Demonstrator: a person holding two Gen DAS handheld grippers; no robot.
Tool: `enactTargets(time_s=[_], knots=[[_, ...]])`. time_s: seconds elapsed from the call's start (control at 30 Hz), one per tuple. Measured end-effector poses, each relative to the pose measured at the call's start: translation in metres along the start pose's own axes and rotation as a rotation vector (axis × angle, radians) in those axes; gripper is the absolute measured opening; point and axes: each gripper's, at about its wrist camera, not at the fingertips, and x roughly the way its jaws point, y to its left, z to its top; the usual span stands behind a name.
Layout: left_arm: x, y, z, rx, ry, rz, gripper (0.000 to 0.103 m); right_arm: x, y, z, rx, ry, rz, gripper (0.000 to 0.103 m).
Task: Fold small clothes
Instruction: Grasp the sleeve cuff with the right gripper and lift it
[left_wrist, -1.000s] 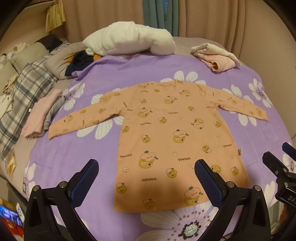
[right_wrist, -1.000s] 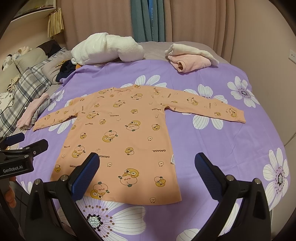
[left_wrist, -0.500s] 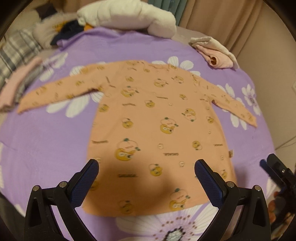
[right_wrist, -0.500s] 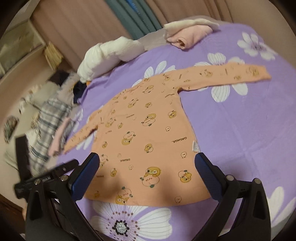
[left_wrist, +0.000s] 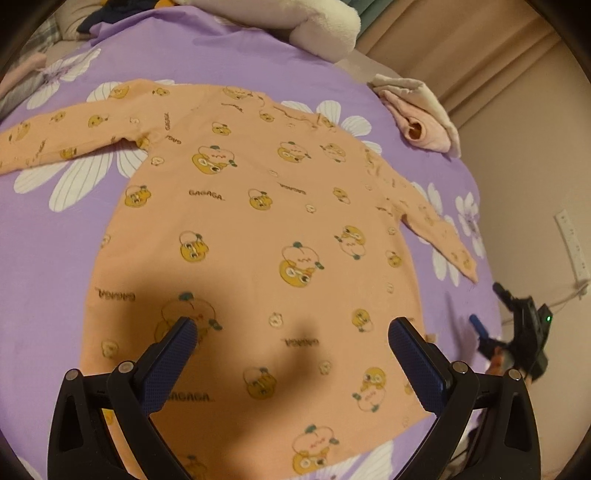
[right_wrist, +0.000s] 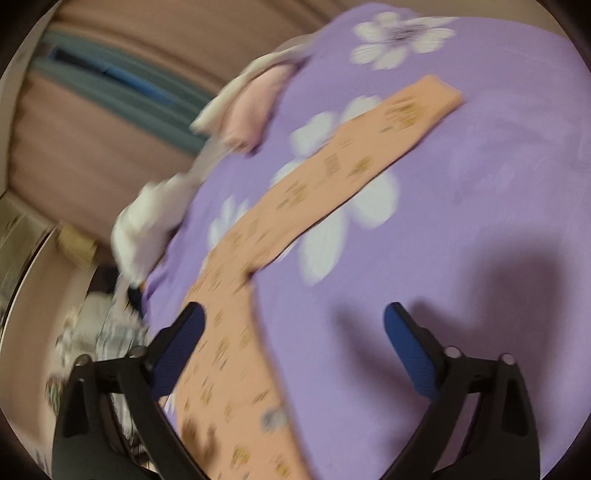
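On the purple flowered bed (left_wrist: 55, 258), a peach long-sleeved top (left_wrist: 258, 229) printed with yellow cartoon faces lies flat, sleeves outstretched; left gripper (left_wrist: 291, 332) spread above its hem, right gripper (right_wrist: 293, 317) closing, empty.

The blurred right wrist view shows the right gripper (right_wrist: 291, 321) above a purple bedsheet with white flowers (right_wrist: 480, 221), its jaws closing with nothing pressed between them. An orange long-sleeved printed shirt (right_wrist: 236, 332) lies flat, one sleeve stretching away, beside a folded pink and cream garment (right_wrist: 251, 110).
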Motion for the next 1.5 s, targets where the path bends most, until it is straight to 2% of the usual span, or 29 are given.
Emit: enactTargets(time_s=[0.2,0.27,0.37,0.5,0.6,0.73,0.83,0.97,1.1,1.27,1.5], knots=[[0.010,0.001,0.011,-0.005,-0.005,0.051,0.102,0.013,-0.056,0.049,0.154,-0.054,-0.047,0.081],[0.013,0.001,0.014,-0.002,-0.002,0.060,0.102,0.018,-0.075,0.062,0.210,-0.066,-0.068,0.068],[0.017,0.000,0.017,0.005,0.002,0.075,0.102,0.030,-0.086,0.069,0.266,-0.093,-0.096,0.056],[0.024,0.001,0.020,0.005,0.013,0.096,0.102,0.037,-0.100,0.090,0.333,-0.162,-0.074,0.048],[0.028,0.002,0.022,0.000,0.022,0.109,0.102,0.045,-0.111,0.108,0.380,-0.187,-0.068,0.036],[0.033,-0.001,0.024,-0.001,0.031,0.118,0.102,0.047,-0.119,0.114,0.394,-0.190,-0.095,0.008],[0.036,-0.005,0.022,0.011,0.041,0.116,0.102,0.047,-0.124,0.114,0.397,-0.185,-0.088,0.005],[0.033,-0.009,0.022,0.034,0.036,0.120,0.102,0.050,-0.105,0.120,0.315,-0.171,-0.127,0.008],[0.025,-0.004,0.019,0.033,0.024,0.126,0.102,0.037,-0.067,0.127,0.180,-0.173,-0.117,0.008],[0.013,0.008,0.013,0.031,0.014,0.168,0.102,0.024,0.000,0.132,-0.015,-0.159,-0.140,0.008],[-0.009,0.035,0.002,0.001,0.008,0.169,0.102,0.045,0.116,0.119,-0.258,-0.112,-0.135,0.008]])
